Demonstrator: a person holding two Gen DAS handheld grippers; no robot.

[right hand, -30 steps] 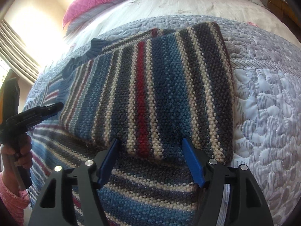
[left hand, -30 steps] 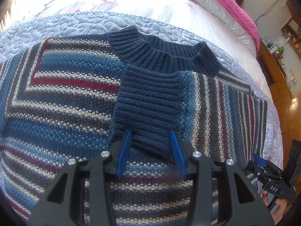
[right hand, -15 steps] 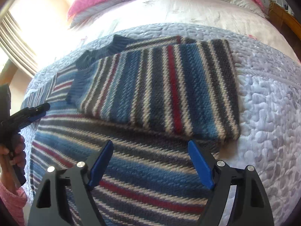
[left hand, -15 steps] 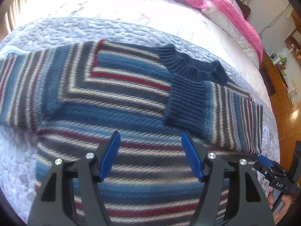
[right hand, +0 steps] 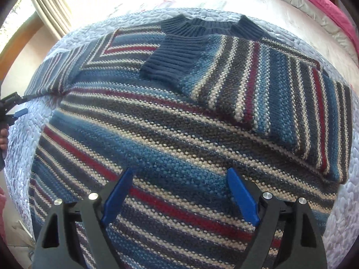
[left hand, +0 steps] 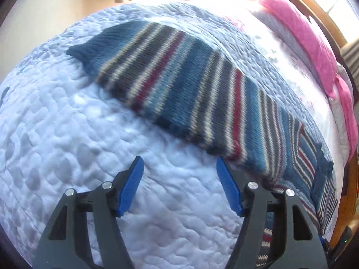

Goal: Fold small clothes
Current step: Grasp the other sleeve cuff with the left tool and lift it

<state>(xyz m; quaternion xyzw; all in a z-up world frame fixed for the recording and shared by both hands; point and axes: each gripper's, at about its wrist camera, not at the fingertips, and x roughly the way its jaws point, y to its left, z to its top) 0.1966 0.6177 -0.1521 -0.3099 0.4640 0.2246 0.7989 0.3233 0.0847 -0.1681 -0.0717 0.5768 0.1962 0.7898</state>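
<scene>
So the striped knit sweater (right hand: 179,134) is lying flat on the quilted pale blue bedspread (left hand: 89,157), chest up, with its navy ribbed collar (right hand: 208,27) pointing away toward the far end of the bed. One sleeve, the one on the right in the right wrist view, is already folded in across the chest, so its dark ribbed cuff (right hand: 170,60) sits just below the collar. The other sleeve (left hand: 179,85) is laid straight out to the side over the bedspread, with its blue cuff at the far tip. The left gripper (left hand: 178,187) has its blue fingers (left hand: 132,186) spread wide apart with nothing between them, hovering over bare quilt; that stretched-out sleeve lies just ahead of it and runs off to its right, with the right-hand fingertip very near the sleeve's lower edge, though it's not possible to say if it's touching. The right gripper (right hand: 179,198) is spread open too, holding nothing, and it's parked over the lower body of the sweater, with the stripes running across right under and between its fingers. The folded sleeve is up ahead of it and to the right. In the right wrist view the left gripper shows up at the far left edge near the shoulder of the spread sleeve, with a bit of the person's hand (right hand: 4,139) around its handle. A pink blanket (left hand: 314,51) runs along the far side of the bed.
</scene>
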